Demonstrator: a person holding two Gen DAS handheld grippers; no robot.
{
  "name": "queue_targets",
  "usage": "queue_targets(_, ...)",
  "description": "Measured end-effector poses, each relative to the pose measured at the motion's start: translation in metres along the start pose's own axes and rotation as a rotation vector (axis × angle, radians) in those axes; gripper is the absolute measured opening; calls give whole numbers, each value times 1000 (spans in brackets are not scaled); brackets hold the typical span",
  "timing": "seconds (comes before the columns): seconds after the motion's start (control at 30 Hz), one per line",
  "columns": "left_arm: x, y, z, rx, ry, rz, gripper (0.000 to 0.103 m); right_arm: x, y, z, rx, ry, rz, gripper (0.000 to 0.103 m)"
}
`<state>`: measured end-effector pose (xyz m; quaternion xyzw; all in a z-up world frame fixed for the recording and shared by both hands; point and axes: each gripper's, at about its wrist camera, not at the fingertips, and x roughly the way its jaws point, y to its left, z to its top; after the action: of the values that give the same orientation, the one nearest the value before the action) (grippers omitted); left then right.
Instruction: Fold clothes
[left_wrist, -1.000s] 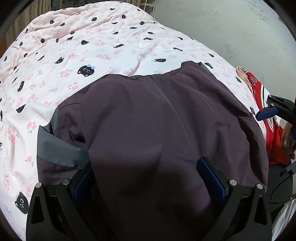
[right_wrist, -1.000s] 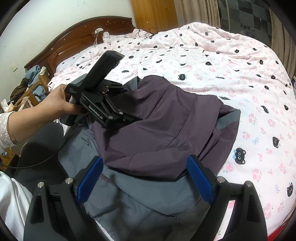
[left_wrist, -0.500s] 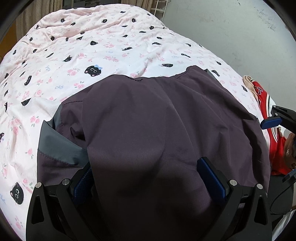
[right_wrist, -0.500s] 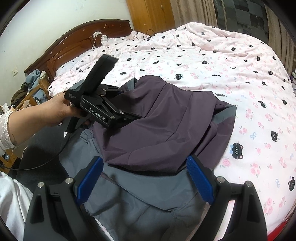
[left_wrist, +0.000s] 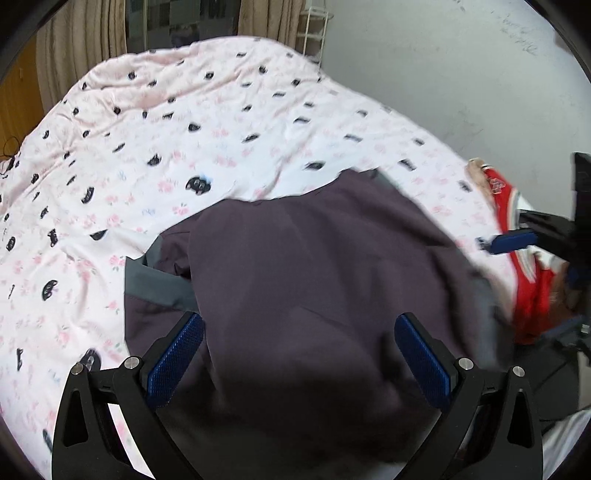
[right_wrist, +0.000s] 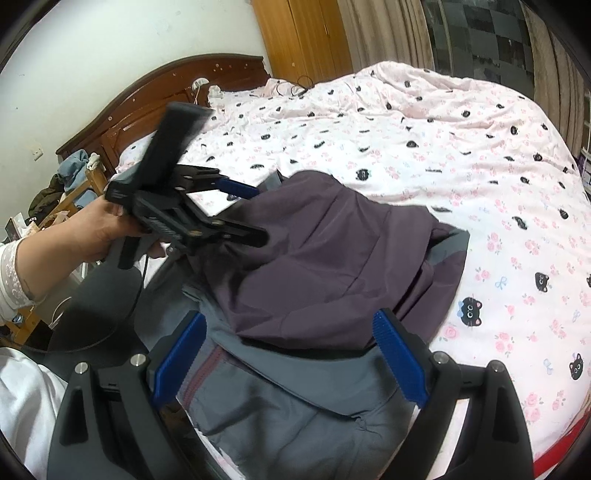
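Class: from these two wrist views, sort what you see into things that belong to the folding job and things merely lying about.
Job in hand:
- purple and grey garment
- left claw, open
- right claw, open

Lying about:
- red garment at the bed's edge
- pink cat-print bedspread
- clothes heap by the headboard

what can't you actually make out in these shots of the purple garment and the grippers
- Right wrist view: the left gripper is motion-blurred, so whether it touches the purple garment is unclear.
- Left wrist view: the right gripper is cut off by the frame edge and blurred.
- Left wrist view: the red garment is largely hidden behind the right gripper; its type is unreadable.
- Both views: the purple garment's near edge is hidden behind the gripper frames.
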<state>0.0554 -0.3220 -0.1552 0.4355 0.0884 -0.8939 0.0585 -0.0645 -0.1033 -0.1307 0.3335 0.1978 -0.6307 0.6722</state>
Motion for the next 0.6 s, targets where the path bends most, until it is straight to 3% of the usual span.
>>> queue_targets(0.13,-31,-7,-21,-19,-16,0,102,-13,14,0,-9,-11,-33,93)
queue_targets(0.27,-52,-1,-65,-95,-10,12,102,-19,20,-17,26,63,-96,93)
queue_targets(0.37,-58,-1,-108,-90,44,62,102,-23,15,-44,88,153,-135,93)
queue_targets(0.6,-54,-1,-172,-166,139,15,102,-25,-3,-101,231,271,-130,93)
